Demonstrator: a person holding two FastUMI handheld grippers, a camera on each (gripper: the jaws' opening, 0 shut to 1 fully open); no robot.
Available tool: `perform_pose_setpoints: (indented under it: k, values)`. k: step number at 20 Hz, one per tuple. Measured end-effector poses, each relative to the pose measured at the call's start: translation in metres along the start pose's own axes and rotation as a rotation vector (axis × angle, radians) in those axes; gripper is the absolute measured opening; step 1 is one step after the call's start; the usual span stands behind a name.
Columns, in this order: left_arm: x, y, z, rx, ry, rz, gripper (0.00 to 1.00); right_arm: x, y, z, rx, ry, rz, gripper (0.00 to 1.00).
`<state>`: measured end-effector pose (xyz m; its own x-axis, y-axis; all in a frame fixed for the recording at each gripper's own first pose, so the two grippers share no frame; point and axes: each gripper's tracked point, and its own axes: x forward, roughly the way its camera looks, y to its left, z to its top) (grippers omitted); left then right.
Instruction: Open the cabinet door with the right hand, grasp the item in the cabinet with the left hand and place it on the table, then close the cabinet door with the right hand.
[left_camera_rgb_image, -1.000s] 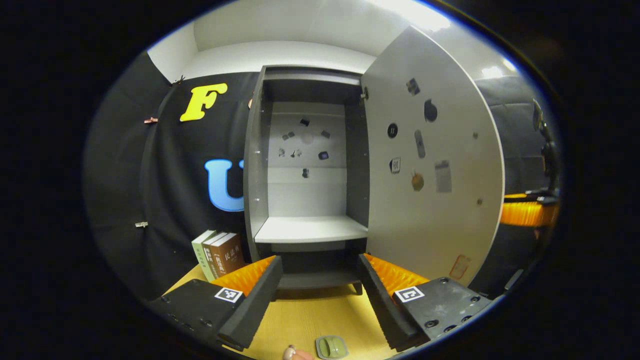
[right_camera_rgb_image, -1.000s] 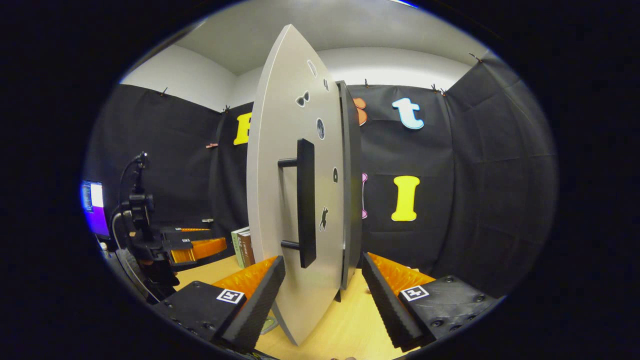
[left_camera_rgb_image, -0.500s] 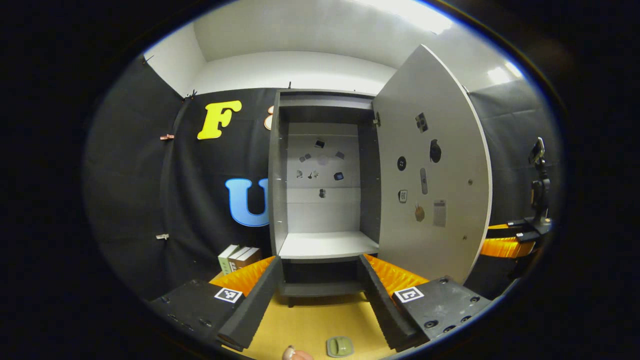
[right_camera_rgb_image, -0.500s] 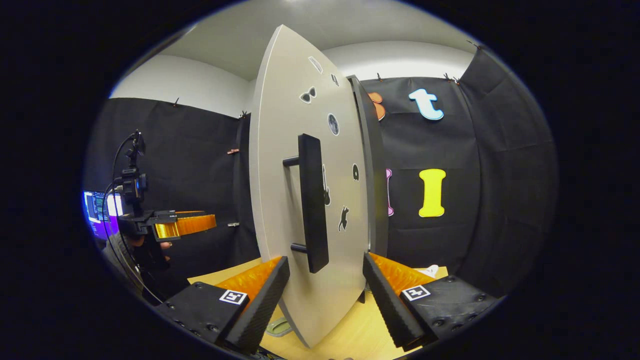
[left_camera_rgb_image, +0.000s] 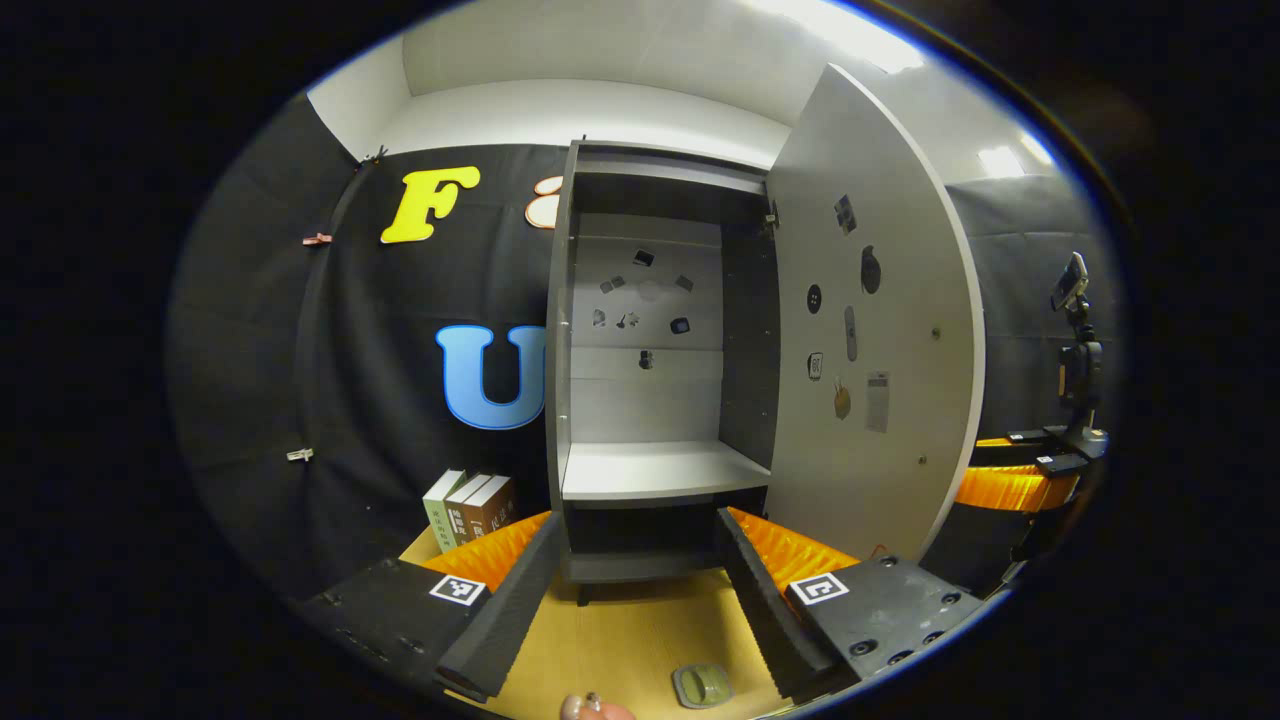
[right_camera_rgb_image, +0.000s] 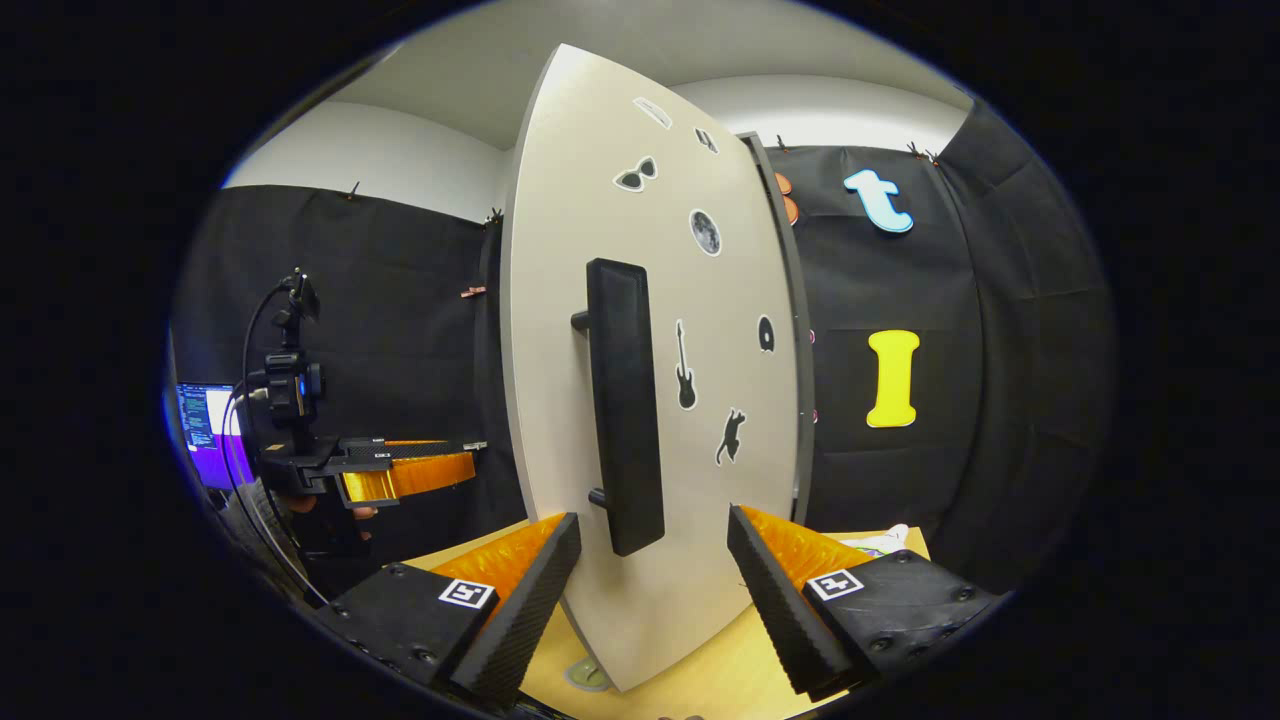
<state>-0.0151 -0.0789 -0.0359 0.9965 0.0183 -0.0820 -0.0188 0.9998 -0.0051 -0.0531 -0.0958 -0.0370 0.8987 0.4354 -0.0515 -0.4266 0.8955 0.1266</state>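
Left gripper view faces the open cabinet (left_camera_rgb_image: 650, 400); right gripper view faces its door (right_camera_rgb_image: 650, 400).

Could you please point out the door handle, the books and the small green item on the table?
door handle (right_camera_rgb_image: 625, 400), right gripper view, middle of the bar
books (left_camera_rgb_image: 470, 508), left gripper view, middle spine
small green item (left_camera_rgb_image: 702, 686), left gripper view, its top

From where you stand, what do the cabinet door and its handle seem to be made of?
Cabinet door: probably laminated board, going by its flat, matte pale-grey face carrying stickers. Handle: a matte black bar on two pegs, plastic or painted metal; I can't tell which.
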Motion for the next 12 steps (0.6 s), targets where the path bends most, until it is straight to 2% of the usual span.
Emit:
perform_pose_setpoints:
  k: [3, 7, 8, 10, 12]
  values:
    - [0.002, 0.044, 0.001, 0.032, 0.002, -0.018, 0.92, 0.04, 0.034, -0.004, -0.024, -0.005, -0.022, 0.98]
    - [0.001, 0.086, -0.013, 0.006, 0.041, -0.051, 0.95, 0.101, 0.07, -0.021, 0.002, 0.011, -0.036, 0.98]
    - [0.0, 0.092, -0.015, 0.001, 0.051, -0.061, 0.93, 0.106, 0.079, -0.019, -0.001, 0.008, -0.038, 0.98]
    - [0.0, 0.099, -0.013, -0.009, 0.045, -0.08, 0.95, 0.104, 0.086, -0.014, -0.021, -0.003, -0.056, 0.97]
    - [0.0, 0.101, -0.012, -0.024, 0.033, -0.081, 0.94, 0.093, 0.075, -0.013, -0.048, -0.008, -0.105, 0.98]
